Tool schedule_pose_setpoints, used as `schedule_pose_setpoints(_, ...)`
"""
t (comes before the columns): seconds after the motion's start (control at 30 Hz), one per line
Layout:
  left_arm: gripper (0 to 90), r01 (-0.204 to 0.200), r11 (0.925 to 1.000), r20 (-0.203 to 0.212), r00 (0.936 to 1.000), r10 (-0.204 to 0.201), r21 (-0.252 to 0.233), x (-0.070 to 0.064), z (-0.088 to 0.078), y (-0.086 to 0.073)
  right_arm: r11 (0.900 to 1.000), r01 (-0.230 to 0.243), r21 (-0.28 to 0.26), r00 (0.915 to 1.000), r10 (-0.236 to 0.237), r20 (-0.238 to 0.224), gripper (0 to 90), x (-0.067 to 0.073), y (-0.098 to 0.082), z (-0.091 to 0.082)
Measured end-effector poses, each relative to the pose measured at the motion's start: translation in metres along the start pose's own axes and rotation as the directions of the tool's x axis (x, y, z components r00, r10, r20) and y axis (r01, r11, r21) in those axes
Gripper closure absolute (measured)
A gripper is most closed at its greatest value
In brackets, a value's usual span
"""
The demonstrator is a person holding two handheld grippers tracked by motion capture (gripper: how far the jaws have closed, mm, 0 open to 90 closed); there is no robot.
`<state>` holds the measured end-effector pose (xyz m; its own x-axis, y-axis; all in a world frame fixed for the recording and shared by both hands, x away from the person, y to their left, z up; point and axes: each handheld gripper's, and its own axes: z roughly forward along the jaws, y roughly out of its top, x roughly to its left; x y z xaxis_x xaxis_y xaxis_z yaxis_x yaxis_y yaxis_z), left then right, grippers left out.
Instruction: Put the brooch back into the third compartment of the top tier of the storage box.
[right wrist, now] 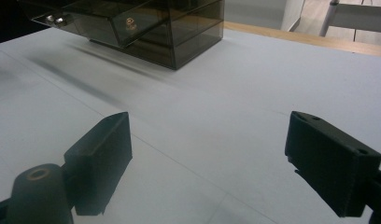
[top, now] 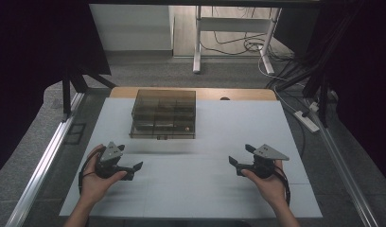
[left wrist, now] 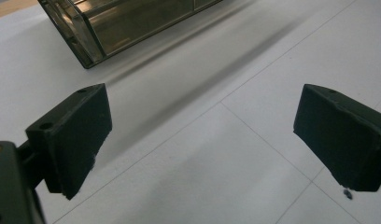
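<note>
Left gripper [top: 132, 169] and right gripper [top: 236, 165]: jaws spread wide, empty, hovering over the white table [top: 205, 189]. Smoky clear drawer box [top: 163, 113] at 12 o'clock, well apart, fronts facing the person. Contents unclear, possibly a small item [top: 188, 127] inside. Long axis left-right.

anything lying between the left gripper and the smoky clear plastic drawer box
Nothing: in the high view only bare white table surface lies between the left gripper and the smoky clear plastic drawer box. The left gripper view shows the same bare stretch.
</note>
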<state>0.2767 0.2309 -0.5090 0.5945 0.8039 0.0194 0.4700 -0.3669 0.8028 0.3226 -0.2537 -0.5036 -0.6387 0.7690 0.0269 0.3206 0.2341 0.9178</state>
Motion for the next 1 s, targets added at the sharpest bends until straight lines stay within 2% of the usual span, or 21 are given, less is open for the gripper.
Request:
schedule_pose_setpoints(0.67,5.2,0.012,0.9999,-0.009,0.9999,-0.012,-0.005,0.0011,-0.0022,-0.0015,1.000,-0.010,-0.027,0.9997,0.010,0.022,14.3,-0.0065,0.0016,-0.0050)
schedule_pose_setpoints(1.0,5.3,0.009,0.9999,-0.011,0.9999,-0.009,-0.006,0.0011,-0.0021,-0.0012,1.000,-0.008,-0.015,0.9999,0.008,0.012,14.3,-0.0064,0.0006,0.0006)
